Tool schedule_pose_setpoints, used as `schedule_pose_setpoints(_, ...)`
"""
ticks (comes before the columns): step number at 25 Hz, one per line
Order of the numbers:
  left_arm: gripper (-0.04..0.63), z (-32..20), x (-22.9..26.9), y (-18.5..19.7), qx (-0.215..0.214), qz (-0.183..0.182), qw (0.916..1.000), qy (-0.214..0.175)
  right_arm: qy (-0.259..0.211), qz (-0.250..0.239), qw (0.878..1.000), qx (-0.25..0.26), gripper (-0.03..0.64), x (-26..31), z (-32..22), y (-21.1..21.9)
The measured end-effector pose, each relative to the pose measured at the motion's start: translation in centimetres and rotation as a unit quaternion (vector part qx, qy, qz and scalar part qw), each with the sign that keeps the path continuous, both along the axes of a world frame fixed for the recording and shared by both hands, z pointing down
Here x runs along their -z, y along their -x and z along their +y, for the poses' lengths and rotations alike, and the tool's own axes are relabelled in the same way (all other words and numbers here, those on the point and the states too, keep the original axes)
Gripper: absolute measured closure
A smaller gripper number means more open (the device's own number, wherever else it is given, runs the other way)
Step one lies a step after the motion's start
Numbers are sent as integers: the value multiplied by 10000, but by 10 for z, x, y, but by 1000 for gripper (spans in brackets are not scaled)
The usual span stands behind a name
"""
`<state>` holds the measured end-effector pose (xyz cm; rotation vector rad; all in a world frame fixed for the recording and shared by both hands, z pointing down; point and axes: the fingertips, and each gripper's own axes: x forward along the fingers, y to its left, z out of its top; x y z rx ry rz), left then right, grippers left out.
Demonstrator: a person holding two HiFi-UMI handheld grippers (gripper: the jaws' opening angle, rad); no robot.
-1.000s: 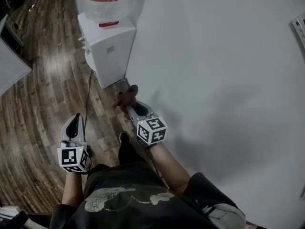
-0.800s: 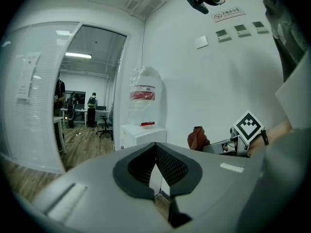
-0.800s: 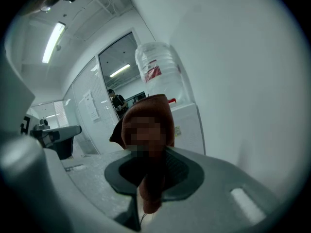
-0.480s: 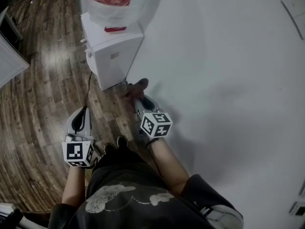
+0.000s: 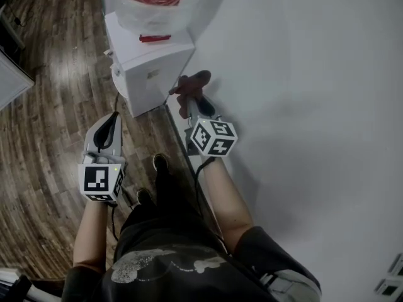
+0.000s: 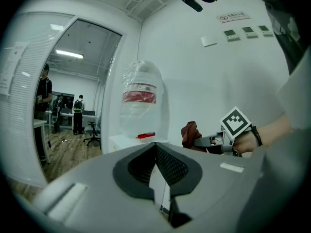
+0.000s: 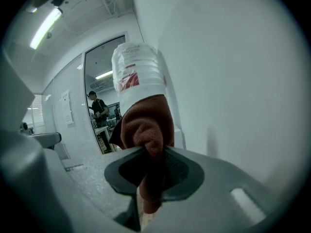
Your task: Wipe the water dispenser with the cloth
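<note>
Rust-brown terry cloth [image 5: 192, 83], bunched, is pinched in the right gripper [image 5: 194, 100]. Its jaws are clamped on one fold and the rest puffs out past the tips. The right gripper view agrees: cloth fills the space between the pads, and directly beyond it rises the clear plastic water bottle [image 7: 137, 69] with a red label.

White box-shaped water dispenser [image 5: 151, 65] stands against the white wall [image 5: 302, 106] on the dark wood-plank floor [image 5: 56, 118], with the bottle on top. The cloth sits just short of the dispenser's near right-hand corner. No contact is visible, so I judge them apart.

The left gripper [image 5: 112, 119] has its jaws drawn together with nothing between them. It hangs further back from the dispenser, on the open-floor side, pointing towards it.

Key relation: the dispenser lies straight ahead of the cloth-bearing tips, its long axis upright. The right gripper is clearly the nearer.

Judgement: wiping not begun. The coming move looks like a short push forward to lay the cloth on the cabinet's side or top.
</note>
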<state>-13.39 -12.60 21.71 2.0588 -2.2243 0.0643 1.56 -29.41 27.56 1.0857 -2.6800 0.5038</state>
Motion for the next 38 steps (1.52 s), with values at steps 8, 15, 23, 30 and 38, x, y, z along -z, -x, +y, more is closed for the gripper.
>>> schedule_pose_setpoints(8,577,-86,-38,25,151,159,9998,34,-12,11,9997,-223,557,-54,-97,48)
schedule_pose_setpoints(15,577,-111,-138,37,261,265,9989,299,34,-83,9994,-337,558,-136,-130,71)
schedule_pose_setpoints(23,577,-111,-289,40,313,359,9964,699,236,236,9994,-88,557,-285,-124,77)
schedule_pose_setpoints(30,577,-118,-399,57,182,574,9950,801,510,357,9978,-217,557,-406,-124,89)
schedule_pose_setpoints(38,577,-117,-552,82,5,466,9945,938,431,413,9977,-309,557,-548,-136,93)
